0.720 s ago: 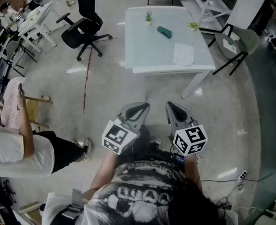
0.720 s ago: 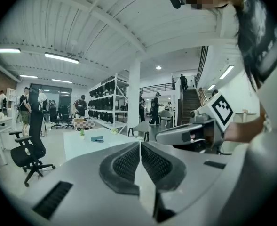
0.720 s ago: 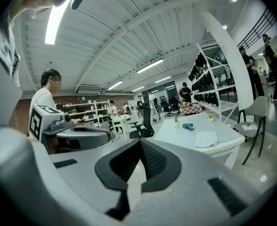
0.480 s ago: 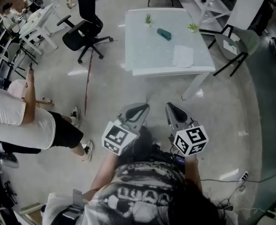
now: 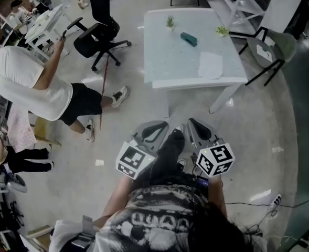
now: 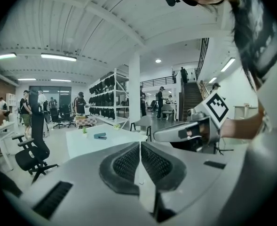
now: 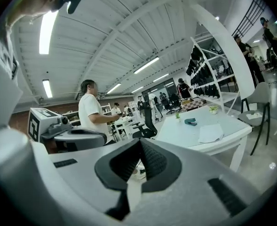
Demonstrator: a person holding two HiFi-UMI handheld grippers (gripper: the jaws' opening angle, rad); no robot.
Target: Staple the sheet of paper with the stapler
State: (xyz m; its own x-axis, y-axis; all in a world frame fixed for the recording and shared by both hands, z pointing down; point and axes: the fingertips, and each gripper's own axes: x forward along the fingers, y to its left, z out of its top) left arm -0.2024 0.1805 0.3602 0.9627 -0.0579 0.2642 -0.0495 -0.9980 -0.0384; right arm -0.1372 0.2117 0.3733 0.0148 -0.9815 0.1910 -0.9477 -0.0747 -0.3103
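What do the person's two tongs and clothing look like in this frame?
Both the left tongs and the right tongs have pale grey, rounded shells with black ribbed pads. Each carries a white cube printed with black square markers. The person wears a black-and-white patterned top.

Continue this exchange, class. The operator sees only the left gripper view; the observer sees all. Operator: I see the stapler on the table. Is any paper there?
Observer: Yes, a sheet of paper lies near the table's nearer right corner, apart from the stapler.
Operator: Does the right gripper hold anything?
Observer: No, its jaws are shut on nothing.
Operator: Anyone close?
Observer: A person in a white shirt stands left of the table.
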